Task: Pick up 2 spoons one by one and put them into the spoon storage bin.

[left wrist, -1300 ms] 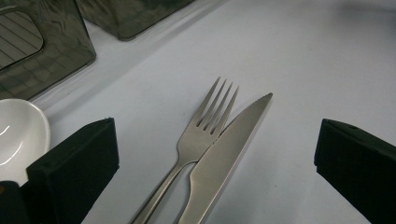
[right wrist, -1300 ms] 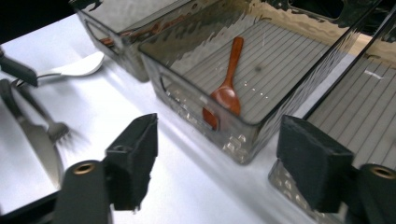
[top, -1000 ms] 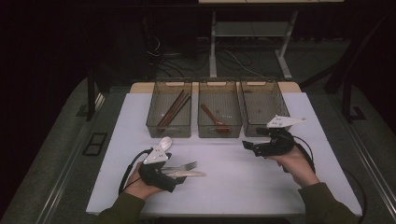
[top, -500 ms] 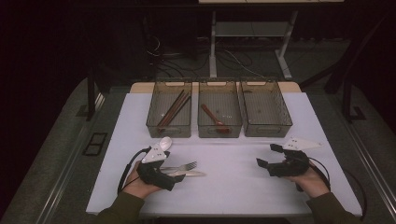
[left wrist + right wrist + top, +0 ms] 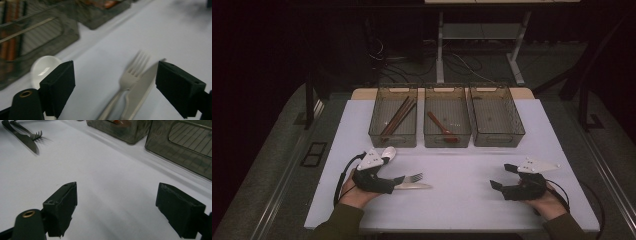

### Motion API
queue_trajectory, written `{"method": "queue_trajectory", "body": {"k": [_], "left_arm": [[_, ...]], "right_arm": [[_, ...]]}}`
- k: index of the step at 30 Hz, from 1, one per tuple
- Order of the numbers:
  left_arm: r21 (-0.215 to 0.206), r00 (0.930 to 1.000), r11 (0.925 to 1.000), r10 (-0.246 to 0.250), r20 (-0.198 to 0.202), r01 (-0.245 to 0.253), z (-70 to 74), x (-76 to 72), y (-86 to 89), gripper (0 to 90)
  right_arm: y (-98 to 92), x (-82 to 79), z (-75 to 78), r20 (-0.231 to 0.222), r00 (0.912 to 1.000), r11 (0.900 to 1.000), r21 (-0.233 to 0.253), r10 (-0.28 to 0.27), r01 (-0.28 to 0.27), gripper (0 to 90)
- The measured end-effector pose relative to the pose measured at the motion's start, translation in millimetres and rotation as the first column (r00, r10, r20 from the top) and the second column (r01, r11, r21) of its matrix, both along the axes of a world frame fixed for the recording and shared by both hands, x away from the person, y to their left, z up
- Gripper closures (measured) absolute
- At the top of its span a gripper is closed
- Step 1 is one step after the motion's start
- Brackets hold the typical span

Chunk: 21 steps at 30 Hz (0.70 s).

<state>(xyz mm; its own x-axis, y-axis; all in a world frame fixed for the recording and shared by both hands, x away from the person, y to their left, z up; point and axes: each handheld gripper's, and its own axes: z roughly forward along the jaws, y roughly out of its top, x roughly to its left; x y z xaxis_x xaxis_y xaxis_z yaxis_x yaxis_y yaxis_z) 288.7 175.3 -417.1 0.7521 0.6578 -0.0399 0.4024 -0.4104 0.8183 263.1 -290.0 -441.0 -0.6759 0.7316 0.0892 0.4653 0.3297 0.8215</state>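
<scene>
Black foam-padded left gripper point(image 5: 115, 82) is spread wide, holding nothing, straddling the silver metal fork point(image 5: 127, 80) and silver metal table knife point(image 5: 141, 88) lying side by side, touching, on the white tabletop point(image 5: 472, 200). Both look stiff, light, thin and slick, flat on the surface, so likely hard to get under. I'd pinch the fork's handle edge-on, away from the knife. White plastic spoon point(image 5: 43, 68) sits just beside the left jaw. Right gripper point(image 5: 117, 207) is also spread, holding nothing, well apart. Three smoky translucent plastic bins point(image 5: 447, 142) are beyond.
</scene>
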Motion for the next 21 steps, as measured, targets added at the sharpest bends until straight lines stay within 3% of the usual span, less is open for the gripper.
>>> {"method": "queue_trajectory", "body": {"k": [4,8,14,16,18,21], "left_arm": [[0.01,0.9977,0.9977,0.067,-0.006,-0.067,2.0,12.6,10.2,38.2],[0.044,0.9909,0.99,0.134,-0.011,-0.134,0.5,27.9,21.6,58.2],[0.086,0.9725,0.9705,0.229,-0.041,-0.225,-5.6,51.0,32.4,85.4],[0.124,0.9681,0.9628,0.247,-0.043,-0.24,-8.2,57.9,32.2,89.2],[0.139,0.966,0.9602,0.252,-0.058,-0.242,-11.9,64.8,30.2,89.3],[0.184,0.961,0.9484,0.272,-0.053,-0.258,-16.0,71.1,25.7,89.2]], "right_arm": [[1.5,-0.4,0.0,0.003,1.0,1.0,-0.008,0.003,-0.003,17.5],[1.2,0.0,-0.2,-0.001,1.0,1.0,-0.006,0.006,-0.006,17.6],[2.1,0.2,-0.1,-0.002,1.0,1.0,-0.008,0.009,-0.009,17.6],[2.5,0.1,0.1,0.0,0.9999,1.0,-0.007,0.013,-0.013,17.6],[2.8,0.0,0.2,0.0,0.9999,1.0,-0.007,0.013,-0.013,17.5],[3.2,0.2,0.0,-0.002,0.9999,1.0,-0.006,0.013,-0.013,17.6]]}}
